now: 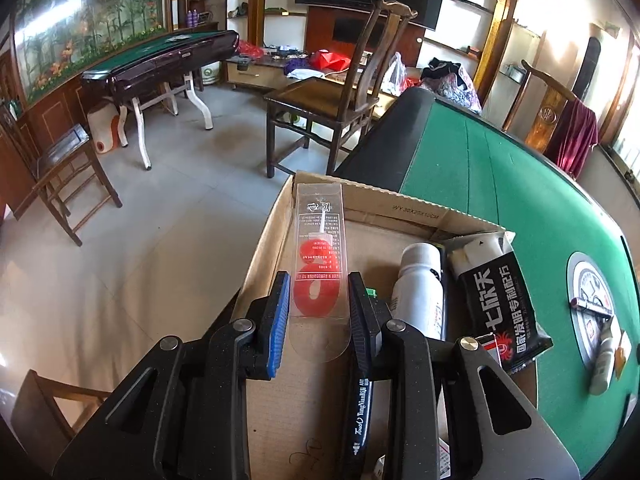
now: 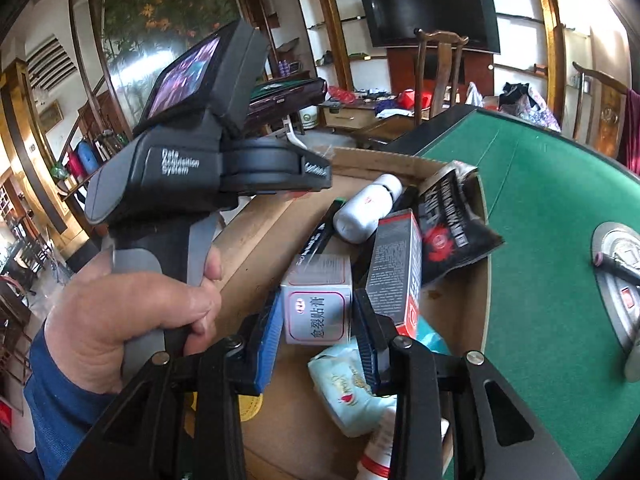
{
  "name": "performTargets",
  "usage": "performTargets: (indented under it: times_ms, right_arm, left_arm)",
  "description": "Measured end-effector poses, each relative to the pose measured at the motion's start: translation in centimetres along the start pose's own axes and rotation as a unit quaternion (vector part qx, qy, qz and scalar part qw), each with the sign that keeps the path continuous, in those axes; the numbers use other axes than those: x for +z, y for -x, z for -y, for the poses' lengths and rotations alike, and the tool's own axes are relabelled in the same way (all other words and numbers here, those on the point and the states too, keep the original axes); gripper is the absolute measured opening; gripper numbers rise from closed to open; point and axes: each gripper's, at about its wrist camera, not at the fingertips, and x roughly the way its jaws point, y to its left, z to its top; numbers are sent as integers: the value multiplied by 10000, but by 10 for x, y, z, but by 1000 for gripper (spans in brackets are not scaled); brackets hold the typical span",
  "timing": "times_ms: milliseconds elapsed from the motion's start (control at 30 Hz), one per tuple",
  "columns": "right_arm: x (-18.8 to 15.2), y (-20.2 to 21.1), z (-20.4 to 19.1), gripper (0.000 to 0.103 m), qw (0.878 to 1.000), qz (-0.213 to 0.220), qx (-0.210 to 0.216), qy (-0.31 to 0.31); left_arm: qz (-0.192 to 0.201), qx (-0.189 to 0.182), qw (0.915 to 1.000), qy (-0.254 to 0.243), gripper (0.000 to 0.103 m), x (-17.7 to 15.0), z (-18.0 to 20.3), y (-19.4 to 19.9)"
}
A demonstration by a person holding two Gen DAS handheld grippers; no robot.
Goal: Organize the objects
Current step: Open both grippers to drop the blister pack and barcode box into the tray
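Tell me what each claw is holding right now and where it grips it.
The left claw pinches the clear pack with the red number candle by its lower side edges. The right claw clamps the small white medicine box across its two sides.

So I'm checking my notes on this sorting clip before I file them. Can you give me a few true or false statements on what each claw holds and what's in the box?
1. The left claw holds a clear packet with a red number candle. True.
2. The right claw grips a white bottle. False: it is shut on a small white box with a pink border; the white bottle lies loose in the cardboard box.
3. The cardboard box rests on a green felt table. True.
4. A black foil pouch leans at the box's right side. True.
5. The black marker pen lies on the green felt outside the box. False: it lies inside the box.
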Motion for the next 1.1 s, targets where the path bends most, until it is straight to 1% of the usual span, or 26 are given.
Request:
performTargets:
  times_ms: [100,200,267,367,533,567,633,800,867,1000,1100]
  right_arm:
    - [-1,-1,-3,34,10000,-56,11,-9]
    - [-4,-7,-1,34,9996,-225,128,-77]
    - [-5,-8,0,34,9994,-273,153,-136]
    - [-4,-10,2,34,9987,-406,217,-207]
    - [-4,-5,5,35,9982,-438,296,-291]
    - [-3,-4,6,35,9981,-428,310,-311]
    - [-3,0,9,35,9981,-386,327,-358]
    - [0,15,18,35,9977,-185,419,-490]
    - [2,22,21,35,9974,-70,450,-557]
    - [5,36,37,35,9965,149,397,-727]
    - [4,43,52,35,9954,225,316,-880]
  left_arm:
    - [-68,-13,10000,-30,28,-1,3,-3]
    - [-162,4,9998,-79,28,-1,3,-5]
    - [-175,-4,9998,-63,28,-1,1,-6]
    - [-297,58,9995,9,28,-1,-1,-10]
    - [-332,46,9994,34,28,-1,-1,-12]
    - [-353,50,9994,36,30,-1,-1,-12]
    - [-362,11,9993,75,31,0,-3,-12]
    - [-148,-120,9996,194,31,1,-5,-3]
    - [22,-225,9994,251,31,3,-5,4]
    - [319,-381,9983,306,31,5,-7,16]
    - [491,-476,9974,242,31,6,-4,24]
